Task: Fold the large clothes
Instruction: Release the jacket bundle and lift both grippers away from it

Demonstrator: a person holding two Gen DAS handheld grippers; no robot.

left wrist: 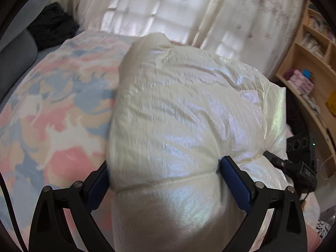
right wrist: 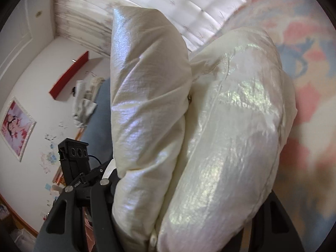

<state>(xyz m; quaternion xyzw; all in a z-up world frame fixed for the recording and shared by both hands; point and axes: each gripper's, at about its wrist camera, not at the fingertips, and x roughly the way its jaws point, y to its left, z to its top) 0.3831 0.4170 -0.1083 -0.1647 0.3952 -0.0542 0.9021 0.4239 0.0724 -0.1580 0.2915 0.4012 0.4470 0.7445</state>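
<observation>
A cream-white puffy jacket (left wrist: 184, 109) with a pearly sheen lies bunched over a bed with a pink, blue and cream patterned cover (left wrist: 52, 113). My left gripper (left wrist: 163, 168) is shut on a thick padded roll of the jacket, its blue pads (left wrist: 237, 180) pressed into both sides. In the right wrist view the jacket (right wrist: 220, 136) fills the middle in two thick folds. My right gripper (right wrist: 184, 205) is clamped on that bundle, its fingers mostly buried under the fabric. The other gripper (right wrist: 77, 159) shows at the lower left of that view.
Pale curtains (left wrist: 159, 10) hang behind the bed. A wooden shelf unit (left wrist: 310, 63) with books stands at the right. A dark garment (left wrist: 52, 25) and a grey pillow (left wrist: 16, 58) lie at the bed's far left. A white wall with a framed picture (right wrist: 16, 126) is in the right wrist view.
</observation>
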